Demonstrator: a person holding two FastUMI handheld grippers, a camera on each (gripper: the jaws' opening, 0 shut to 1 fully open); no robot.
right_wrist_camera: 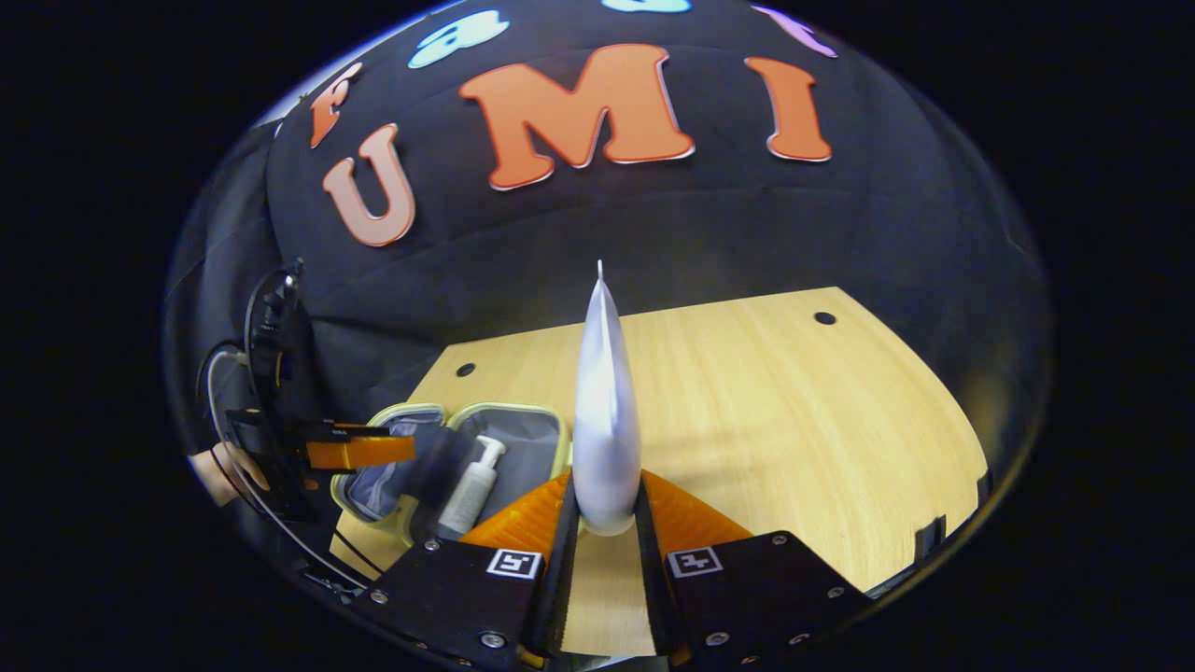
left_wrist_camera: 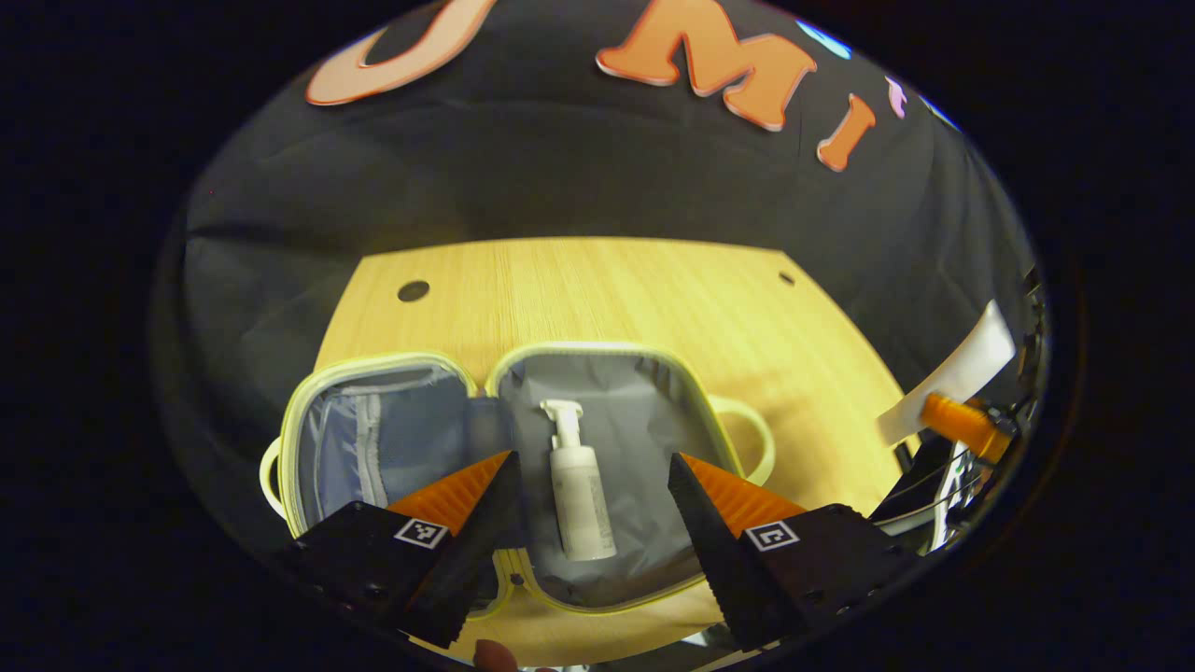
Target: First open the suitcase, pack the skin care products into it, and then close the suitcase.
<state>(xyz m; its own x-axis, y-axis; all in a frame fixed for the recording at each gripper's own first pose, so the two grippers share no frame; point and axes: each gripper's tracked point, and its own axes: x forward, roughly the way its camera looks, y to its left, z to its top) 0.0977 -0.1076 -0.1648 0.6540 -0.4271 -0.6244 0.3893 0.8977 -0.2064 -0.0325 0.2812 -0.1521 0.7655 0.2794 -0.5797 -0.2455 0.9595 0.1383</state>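
A small suitcase with pale yellow trim lies open flat on the wooden table, grey lining up. A white pump bottle lies in its right half. My left gripper hovers above that half, open, with the bottle below the gap between its fingers. In the right gripper view, my right gripper is shut on a white tube that stands upright between its fingers. The open suitcase with the pump bottle lies to its left. The tube and right gripper also appear at the right edge of the left gripper view.
The wooden table has bare surface behind and right of the suitcase, with small round holes near its far corners. A hand holds the left gripper at the left of the right gripper view. Black cloth walls stand behind.
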